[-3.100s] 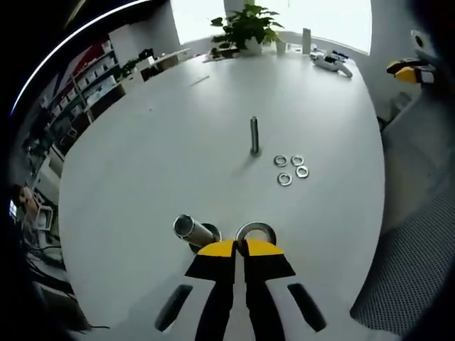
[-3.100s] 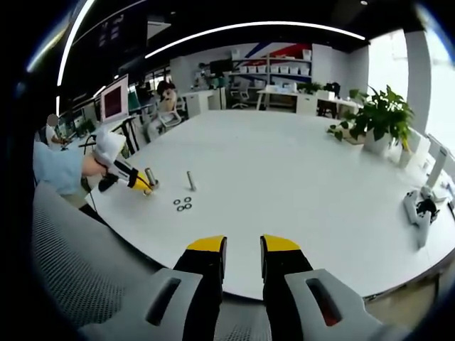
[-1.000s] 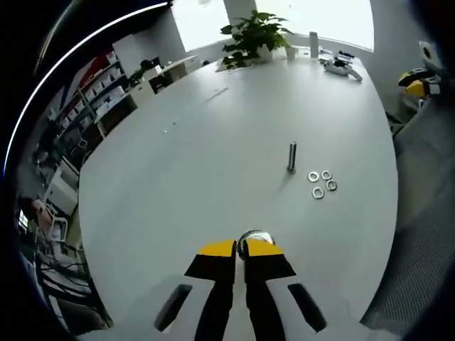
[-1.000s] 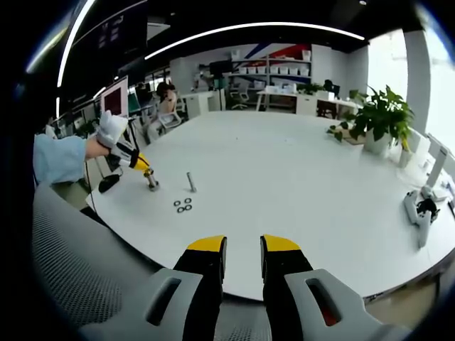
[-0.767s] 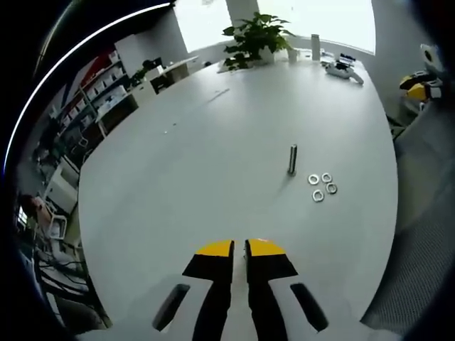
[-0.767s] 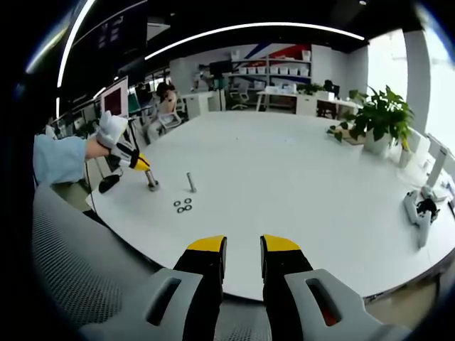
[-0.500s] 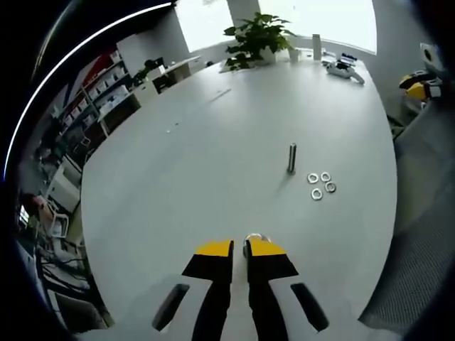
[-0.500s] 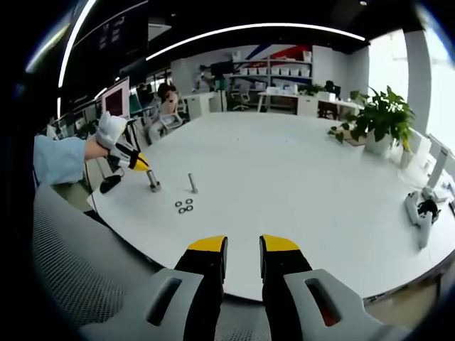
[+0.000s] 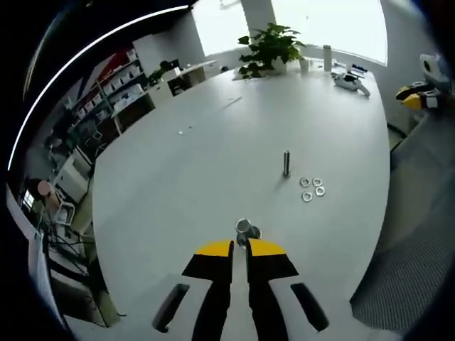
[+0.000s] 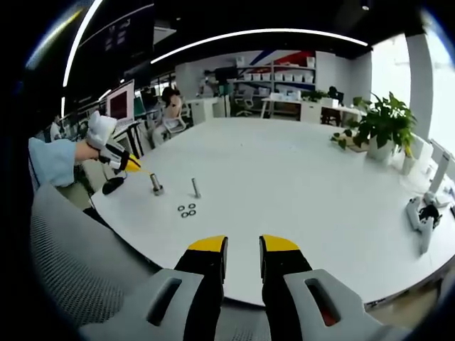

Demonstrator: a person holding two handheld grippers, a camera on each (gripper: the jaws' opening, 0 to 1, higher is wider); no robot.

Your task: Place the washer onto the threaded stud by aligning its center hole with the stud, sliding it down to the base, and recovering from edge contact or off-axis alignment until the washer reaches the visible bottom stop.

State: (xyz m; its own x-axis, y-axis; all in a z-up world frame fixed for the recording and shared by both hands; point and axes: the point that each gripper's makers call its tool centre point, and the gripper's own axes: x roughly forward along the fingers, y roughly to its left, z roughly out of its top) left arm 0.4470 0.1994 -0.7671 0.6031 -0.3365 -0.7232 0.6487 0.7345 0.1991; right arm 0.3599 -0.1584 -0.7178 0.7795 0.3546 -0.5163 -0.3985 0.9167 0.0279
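A short threaded stud (image 9: 245, 229) stands on the white table (image 9: 206, 135) just past my left gripper (image 9: 240, 245). A shiny washer rings the stud; how far down it sits I cannot tell. The left jaws stand open by a narrow gap with nothing between them. In the right gripper view the left gripper (image 10: 132, 166), held by a gloved hand (image 10: 99, 133), hovers up and left of that stud (image 10: 155, 185), apart from it. A taller bare stud (image 9: 286, 163) (image 10: 195, 187) stands beyond. My right gripper (image 10: 243, 245) is open and empty, off the table's near edge.
Several loose washers (image 9: 311, 189) (image 10: 187, 210) lie beside the taller stud. A potted plant (image 9: 270, 50) (image 10: 380, 124) and a white device (image 9: 352, 78) (image 10: 421, 217) sit at the table's far edges. A grey mesh chair (image 10: 78, 263) stands by the near edge.
My left gripper, which held the washer over the short stud, has let go and pulled up and back. The washer stays on the stud. The right gripper has barely moved.
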